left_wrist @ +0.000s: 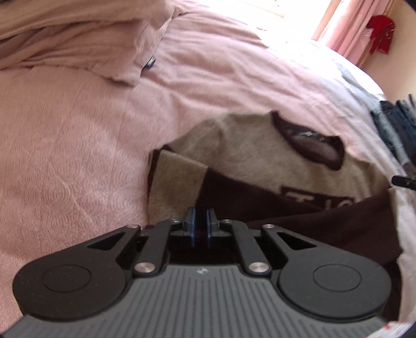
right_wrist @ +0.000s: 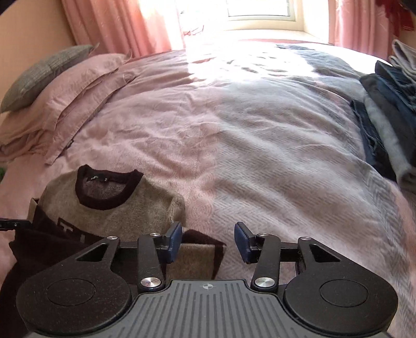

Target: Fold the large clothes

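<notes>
A beige sweater (left_wrist: 241, 153) with a dark brown collar (left_wrist: 309, 141) and brown bands lies partly folded on the pink bedspread (left_wrist: 65, 156). My left gripper (left_wrist: 200, 214) hovers over its near left part, above a folded beige flap. It is shut to a thin slit, and I can make out no cloth between the pads. In the right wrist view the sweater (right_wrist: 117, 208) sits at lower left. My right gripper (right_wrist: 208, 240) stands open beside its right edge. The left fingertip (right_wrist: 174, 238) is over a folded beige-and-brown part, the right one over bare bedspread (right_wrist: 260, 156).
Pink pillows (right_wrist: 65, 109) and a grey cushion (right_wrist: 44, 72) lie at the head of the bed. A stack of folded jeans and grey clothes (right_wrist: 384, 124) sits at the bed's right edge. Pink curtains (right_wrist: 117, 23) frame a bright window (right_wrist: 260, 10).
</notes>
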Demonstrator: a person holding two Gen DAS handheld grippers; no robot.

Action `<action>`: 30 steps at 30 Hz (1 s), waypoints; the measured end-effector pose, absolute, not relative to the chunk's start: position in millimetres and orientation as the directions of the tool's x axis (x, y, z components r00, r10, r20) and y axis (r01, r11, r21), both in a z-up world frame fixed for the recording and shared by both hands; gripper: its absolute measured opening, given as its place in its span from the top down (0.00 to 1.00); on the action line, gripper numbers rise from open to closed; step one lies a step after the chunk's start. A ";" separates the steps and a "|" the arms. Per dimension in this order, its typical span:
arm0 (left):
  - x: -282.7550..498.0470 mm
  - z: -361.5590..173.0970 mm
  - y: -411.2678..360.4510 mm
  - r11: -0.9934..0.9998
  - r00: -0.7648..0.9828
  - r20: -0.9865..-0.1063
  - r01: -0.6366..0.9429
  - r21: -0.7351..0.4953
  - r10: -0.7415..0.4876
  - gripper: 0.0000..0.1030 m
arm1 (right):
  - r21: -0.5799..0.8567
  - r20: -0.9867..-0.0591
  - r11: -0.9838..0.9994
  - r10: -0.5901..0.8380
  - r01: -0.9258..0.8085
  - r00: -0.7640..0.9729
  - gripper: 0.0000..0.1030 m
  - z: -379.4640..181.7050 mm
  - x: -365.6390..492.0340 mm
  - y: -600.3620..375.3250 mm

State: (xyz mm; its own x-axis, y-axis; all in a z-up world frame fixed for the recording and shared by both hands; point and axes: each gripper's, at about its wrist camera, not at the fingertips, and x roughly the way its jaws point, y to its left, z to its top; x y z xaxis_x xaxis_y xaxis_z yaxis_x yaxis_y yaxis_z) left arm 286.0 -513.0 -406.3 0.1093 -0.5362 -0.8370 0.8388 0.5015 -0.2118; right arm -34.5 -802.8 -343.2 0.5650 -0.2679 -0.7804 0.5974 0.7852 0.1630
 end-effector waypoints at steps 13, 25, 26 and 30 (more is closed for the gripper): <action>284.9 -415.7 -513.9 0.502 0.148 -0.841 0.850 -0.161 -0.520 0.95 | 0.281 -0.820 0.373 -0.386 0.884 0.423 1.00 -389.5 -74.3 -854.3; 295.1 -403.1 -509.1 0.550 0.181 -0.832 0.818 -0.169 -0.525 0.95 | 0.143 -0.825 0.493 -0.419 0.858 0.378 1.00 -384.2 -65.8 -778.7; 297.2 -395.5 -505.0 0.561 0.200 -0.820 0.811 -0.169 -0.536 0.95 | 0.105 -0.815 0.473 -0.463 0.875 0.348 1.00 -377.6 -66.2 -774.3; 296.3 -361.4 -484.1 0.560 0.244 -0.755 0.806 -0.191 -0.608 0.94 | 0.148 -0.725 0.549 -0.505 0.823 0.467 1.00 -339.9 -70.2 -736.3</action>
State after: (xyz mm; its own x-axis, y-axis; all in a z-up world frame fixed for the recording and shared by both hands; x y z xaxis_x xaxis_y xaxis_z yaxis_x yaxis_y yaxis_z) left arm 296.3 -484.1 -361.4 0.2442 -0.6082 -0.7553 0.8060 0.5604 -0.1907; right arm -70.2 -736.3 -339.9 0.4674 -0.5052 -0.7255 0.8229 0.5485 0.1481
